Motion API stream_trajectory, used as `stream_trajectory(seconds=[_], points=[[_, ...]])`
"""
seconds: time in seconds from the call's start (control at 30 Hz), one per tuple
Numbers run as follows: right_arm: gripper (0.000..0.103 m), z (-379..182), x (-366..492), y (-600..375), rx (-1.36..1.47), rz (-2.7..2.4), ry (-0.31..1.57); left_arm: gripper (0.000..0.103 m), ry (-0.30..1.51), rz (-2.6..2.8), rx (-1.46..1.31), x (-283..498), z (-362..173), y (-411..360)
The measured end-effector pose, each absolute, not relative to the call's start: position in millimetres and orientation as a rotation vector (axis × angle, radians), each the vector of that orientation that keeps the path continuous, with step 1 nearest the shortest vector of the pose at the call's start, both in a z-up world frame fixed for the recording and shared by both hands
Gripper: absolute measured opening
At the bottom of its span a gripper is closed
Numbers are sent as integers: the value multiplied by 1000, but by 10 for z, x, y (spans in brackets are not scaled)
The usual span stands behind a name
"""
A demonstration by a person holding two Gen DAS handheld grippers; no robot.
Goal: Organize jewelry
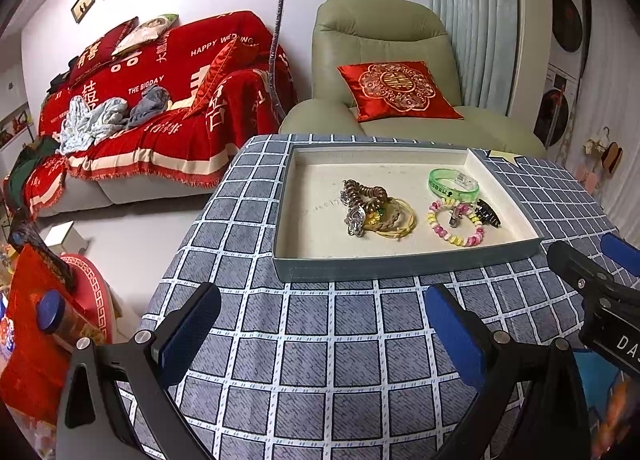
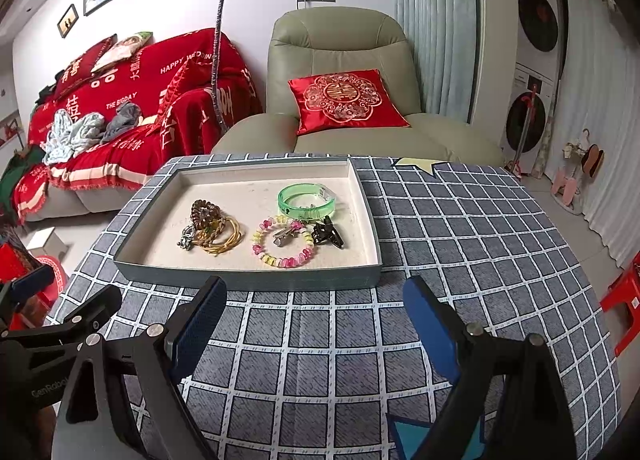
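One tray (image 2: 248, 278) on the checked bench (image 2: 460, 244) holds one green bangle (image 2: 306, 202), one pink-and-yellow bead bracelet (image 2: 282, 242), one black hair clip (image 2: 328, 235) and one tangled heap of brown and gold pieces (image 2: 210, 226); left claw (image 1: 320, 334) and right claw (image 2: 314, 334) both gape wide, empty, short of the tray.

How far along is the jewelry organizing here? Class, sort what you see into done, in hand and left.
Done: the green bangle, pink and yellow bead bracelet, black hair claw and tangled brown and gold pile all lie inside the tray.
In hand: nothing; the left gripper and right gripper are open, short of the tray.
Left: possibly untangling the pile; no jewelry shows on the checked tablecloth.
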State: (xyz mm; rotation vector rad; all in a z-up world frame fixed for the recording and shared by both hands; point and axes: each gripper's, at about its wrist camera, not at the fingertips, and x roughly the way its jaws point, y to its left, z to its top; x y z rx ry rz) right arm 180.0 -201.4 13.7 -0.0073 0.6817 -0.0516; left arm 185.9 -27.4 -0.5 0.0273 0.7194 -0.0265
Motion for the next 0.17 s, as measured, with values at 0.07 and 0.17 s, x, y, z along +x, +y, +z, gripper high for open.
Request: stream_trajectory(seconds=[0.07, 0.17], points=[[92, 123, 1806, -2008, -6, -53, 682, 103, 713, -34, 37, 1850, 5, -289], [92, 108, 1809, -2007, -5, -53, 683, 103, 711, -39, 44, 1842, 18, -316]])
